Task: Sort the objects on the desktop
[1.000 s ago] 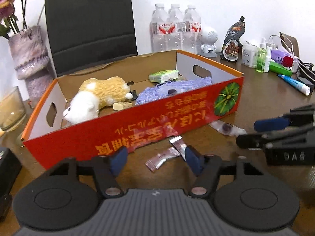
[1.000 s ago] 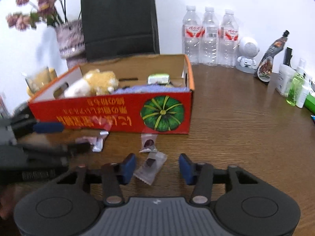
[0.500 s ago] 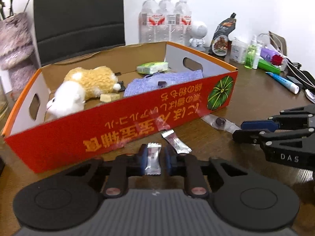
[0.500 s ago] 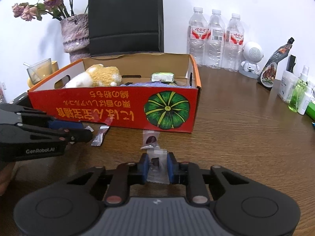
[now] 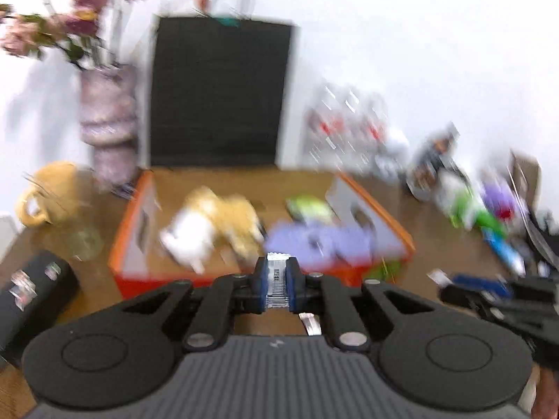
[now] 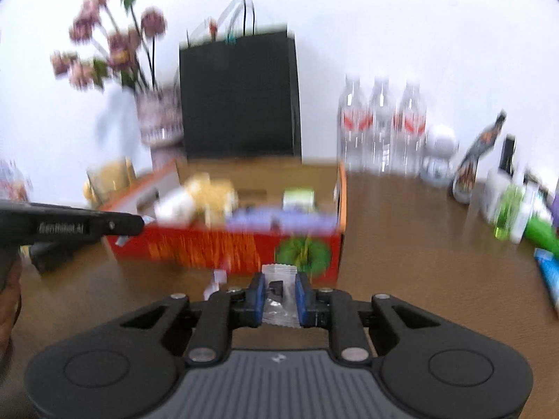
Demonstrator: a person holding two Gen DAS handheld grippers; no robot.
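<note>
Mid-sort, a silver sachet point(image 5: 277, 279) stands pinched between the blue pads of the left gripper point(image 5: 277, 284), raised off the table and seen against the near wall of the orange box point(image 5: 375, 206). The right gripper point(image 6: 279, 295) is clamped on a clear packet point(image 6: 279, 291) with a dark piece inside, likewise lifted in front of the box's pumpkin print point(image 6: 302, 253). Both sets of jaws closed within the last second, and each wrapper sits squarely between its pads. Two more wrappers point(image 6: 216, 281) lie on the wood just in front of the box.

Inside the box are a plush toy point(image 5: 209, 227), a purple cloth point(image 5: 314, 241) and a green pack point(image 5: 307, 207). Behind it a black paper bag point(image 6: 239, 94) leans on the white wall, with a vase point(image 5: 108, 122) of dried pink flowers point(image 6: 111, 45) to its left and three water bottles point(image 6: 380, 122) to its right. A small white robot figure point(image 6: 438, 153), a pouch point(image 6: 475, 160) and green bottles point(image 6: 506, 213) crowd the far right of the brown wooden table point(image 6: 419, 244). A yellow mug point(image 5: 49, 195) and a black case point(image 5: 31, 289) sit at the left. Both views are smeared by motion blur.
</note>
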